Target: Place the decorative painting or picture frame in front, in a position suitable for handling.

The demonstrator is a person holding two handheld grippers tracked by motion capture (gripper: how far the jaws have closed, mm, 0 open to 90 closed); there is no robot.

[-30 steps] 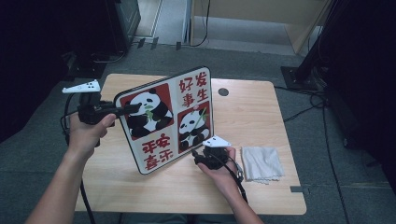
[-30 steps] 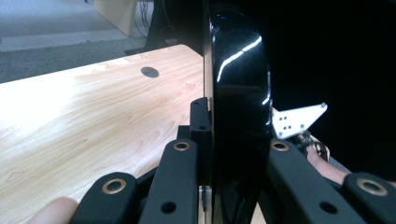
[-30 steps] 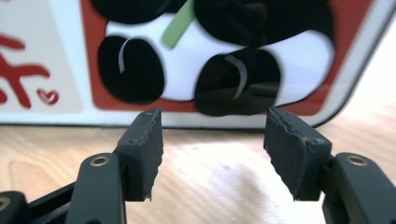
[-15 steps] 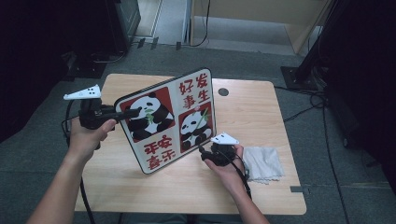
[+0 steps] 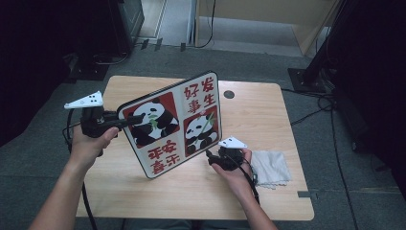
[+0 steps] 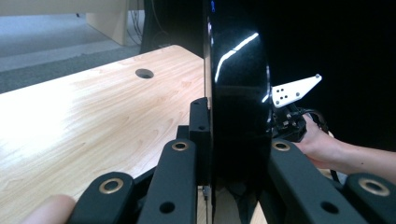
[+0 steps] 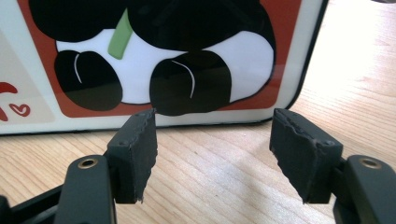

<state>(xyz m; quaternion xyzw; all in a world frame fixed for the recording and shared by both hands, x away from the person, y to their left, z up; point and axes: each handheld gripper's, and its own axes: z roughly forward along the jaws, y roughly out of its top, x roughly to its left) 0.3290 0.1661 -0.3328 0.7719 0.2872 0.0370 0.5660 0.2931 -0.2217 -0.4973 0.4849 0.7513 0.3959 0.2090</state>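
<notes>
the table [image 5: 268, 115] filled the middle of the high view, its pale wood bare across the right half apart from a round hole [image 5: 229, 94] near the far edge. on it, just left of centre, stood the panda board [image 5: 172, 125], tipped up on its lower edge and leaning back, with the printed side turned toward the person. a grey cloth [image 5: 271, 167] lay flat at the lower right, near the right hand and well apart from the board.

the left gripper [image 5: 125, 121] came in from the left of the high view and pinched the board's left edge; in the left gripper view the jaws stood on either side of the glossy black edge [image 6: 240, 93], pressed against it, and they had not changed.

the change was on the right. the right gripper [image 5: 214, 154] sat low at the board's lower right corner, and its jaws had just been opening. in the right gripper view they were spread wide with only table between them, and the board's bottom edge [image 7: 140, 122] stood just beyond the tips, untouched. compared with a second earlier, the hand had slid a little to the right.

so the board rested on the table and the left grip alone. the right hand looked freed, perhaps for the cloth.
</notes>
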